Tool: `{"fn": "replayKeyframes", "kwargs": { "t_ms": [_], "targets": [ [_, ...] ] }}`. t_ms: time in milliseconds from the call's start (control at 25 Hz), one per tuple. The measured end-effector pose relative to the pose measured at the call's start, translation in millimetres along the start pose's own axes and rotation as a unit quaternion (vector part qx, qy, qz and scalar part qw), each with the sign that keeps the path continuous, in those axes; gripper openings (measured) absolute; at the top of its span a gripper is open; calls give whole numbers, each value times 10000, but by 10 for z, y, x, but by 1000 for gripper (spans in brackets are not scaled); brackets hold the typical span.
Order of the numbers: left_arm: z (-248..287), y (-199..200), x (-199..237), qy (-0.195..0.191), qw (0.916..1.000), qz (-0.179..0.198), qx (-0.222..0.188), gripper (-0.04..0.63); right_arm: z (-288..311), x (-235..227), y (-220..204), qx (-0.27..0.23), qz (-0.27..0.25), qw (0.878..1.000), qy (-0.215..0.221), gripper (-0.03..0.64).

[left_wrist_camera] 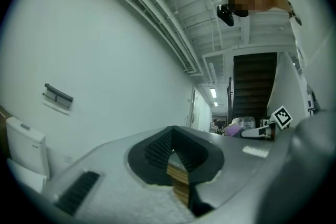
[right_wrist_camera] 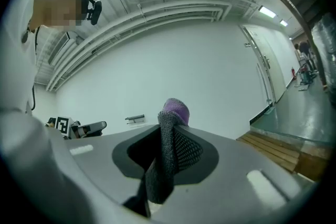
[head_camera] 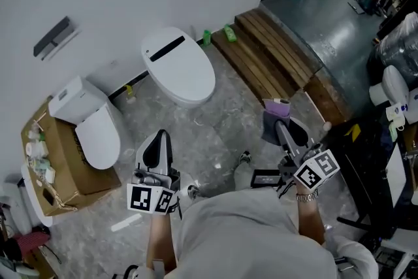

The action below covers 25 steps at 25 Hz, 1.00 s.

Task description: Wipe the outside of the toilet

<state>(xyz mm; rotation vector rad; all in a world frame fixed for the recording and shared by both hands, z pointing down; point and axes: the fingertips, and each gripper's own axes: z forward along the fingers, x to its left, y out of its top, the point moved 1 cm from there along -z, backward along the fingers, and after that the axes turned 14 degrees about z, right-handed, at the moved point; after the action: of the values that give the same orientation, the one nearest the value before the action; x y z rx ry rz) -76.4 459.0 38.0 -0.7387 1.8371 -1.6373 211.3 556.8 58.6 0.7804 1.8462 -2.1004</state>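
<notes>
Right tool (head_camera: pixel 281 131) is clamping a grey-purple cloth (head_camera: pixel 277 111), centre right; left tool (head_camera: pixel 159 139) is hanging closed, empty, below the toilet (head_camera: pixel 179 68).

Left tongs (left_wrist_camera: pixel 173 131), ribbed black pads meeting at the tips, nothing between; white toilet tank (left_wrist_camera: pixel 23 147) far left; grey bracket (left_wrist_camera: pixel 58 96) on white wall (left_wrist_camera: pixel 115 60); right tongs (left_wrist_camera: pixel 242 132) beside purple cloth (left_wrist_camera: pixel 232 127); dark staircase (left_wrist_camera: pixel 254 84) behind.
</notes>
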Motion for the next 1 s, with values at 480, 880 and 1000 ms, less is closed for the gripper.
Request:
{"fn": "replayKeyframes", "kwargs": {
  "t_ms": [480, 880, 1000],
  "targets": [
    [1475, -101, -508, 1111, 9937, 109, -58, 3, 871, -1528, 1091, 608, -285, 9928, 988, 78],
    [2324, -446, 274, 1693, 9855, 81, 68, 3, 2351, -2072, 1382, 1217, -1192, 9763, 1335, 78],
    [2658, -644, 662, 1889, 9819, -116, 89, 3, 2906, -2128, 1497, 1489, -1512, 9667, 1429, 79]
  ]
}}
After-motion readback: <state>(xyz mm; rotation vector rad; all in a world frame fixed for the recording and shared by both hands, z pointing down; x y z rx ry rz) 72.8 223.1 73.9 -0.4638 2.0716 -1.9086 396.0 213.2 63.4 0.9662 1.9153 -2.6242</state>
